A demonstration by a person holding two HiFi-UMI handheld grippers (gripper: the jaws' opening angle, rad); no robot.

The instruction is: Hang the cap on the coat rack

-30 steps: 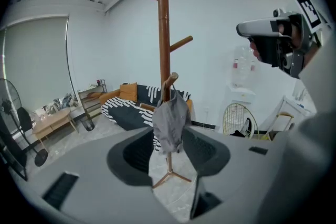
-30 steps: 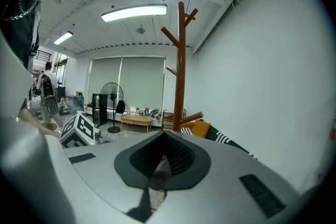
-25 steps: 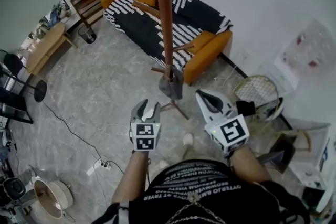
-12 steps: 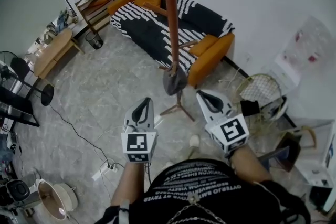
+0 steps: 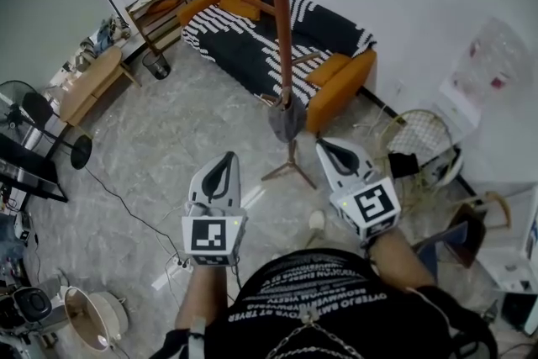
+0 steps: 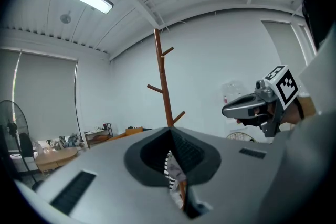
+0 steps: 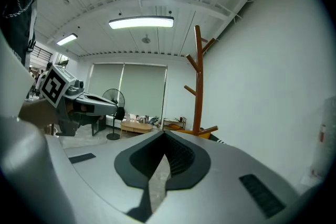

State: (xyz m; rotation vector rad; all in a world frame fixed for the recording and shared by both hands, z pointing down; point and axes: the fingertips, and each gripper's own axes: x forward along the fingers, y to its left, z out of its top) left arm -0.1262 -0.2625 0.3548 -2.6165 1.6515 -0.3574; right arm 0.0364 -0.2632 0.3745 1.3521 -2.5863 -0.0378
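From the head view we see the coat rack (image 5: 281, 21) standing on the marble floor (image 5: 168, 147) in front of an orange sofa (image 5: 277, 34) with a black-and-white striped cover. The grey cap (image 5: 287, 120) hangs low on the rack's pole, near the legs. Both tools are held up below it, apart from the cap. The left gripper (image 5: 225, 157) is to the left and the right gripper (image 5: 324, 145) to the right, each drawn to a closed point. In the left gripper view we find its jaws pressed together with nothing held between them. The upper pegs of the rack rise bare just above them against the white wall (image 6: 210, 60), and the other gripper shows at the right edge. In the right gripper view those jaws likewise meet with nothing between them. The rack stands beyond them at the right and a standing fan (image 7: 114, 98) farther back at the left.
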